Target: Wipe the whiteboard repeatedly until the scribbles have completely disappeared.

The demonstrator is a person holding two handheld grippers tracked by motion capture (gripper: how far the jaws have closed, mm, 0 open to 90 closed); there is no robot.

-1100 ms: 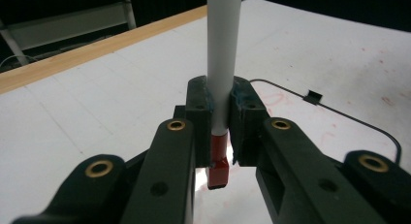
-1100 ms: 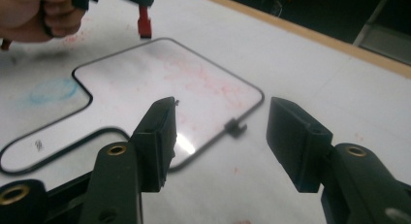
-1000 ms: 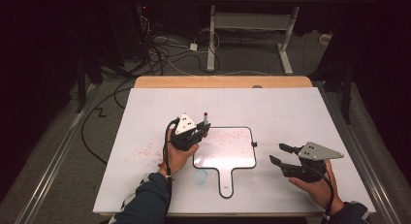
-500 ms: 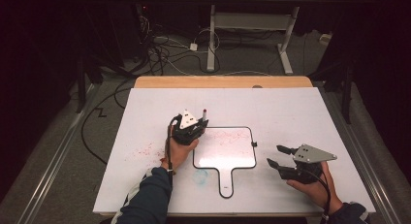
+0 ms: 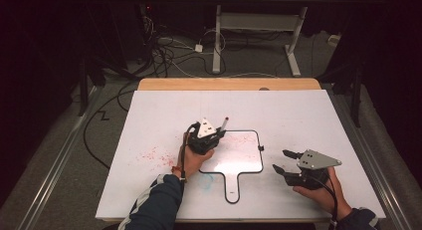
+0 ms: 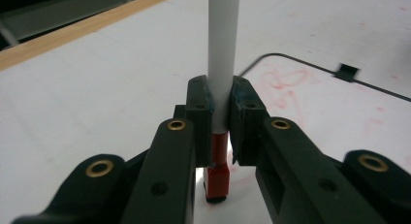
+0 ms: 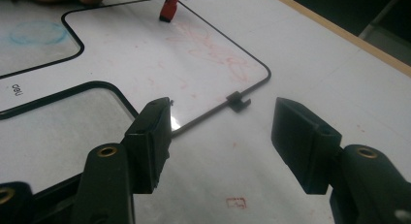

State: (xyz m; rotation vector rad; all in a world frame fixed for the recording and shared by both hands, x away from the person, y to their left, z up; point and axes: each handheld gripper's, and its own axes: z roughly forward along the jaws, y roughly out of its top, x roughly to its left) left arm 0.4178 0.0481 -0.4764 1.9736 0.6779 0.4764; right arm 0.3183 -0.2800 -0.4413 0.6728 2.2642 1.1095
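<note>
Marker (image 6: 223, 64), smooth white barrel, red tip

Glossy white paddle board (image 5: 236, 153); matt black plastic tongs (image 6: 220, 112); wooden table edge (image 5: 229, 84).

1. We see our right gripper (image 7: 220, 141) with its jaws spread apart, nothing between them.
2. Beyond them lies a black-rimmed whiteboard (image 7: 145, 49) with faint red marks.
3. A red marker tip (image 7: 168, 9) touches the board near its far edge.
4. The table's wooden edge (image 7: 339, 32) runs along the upper right.
</note>
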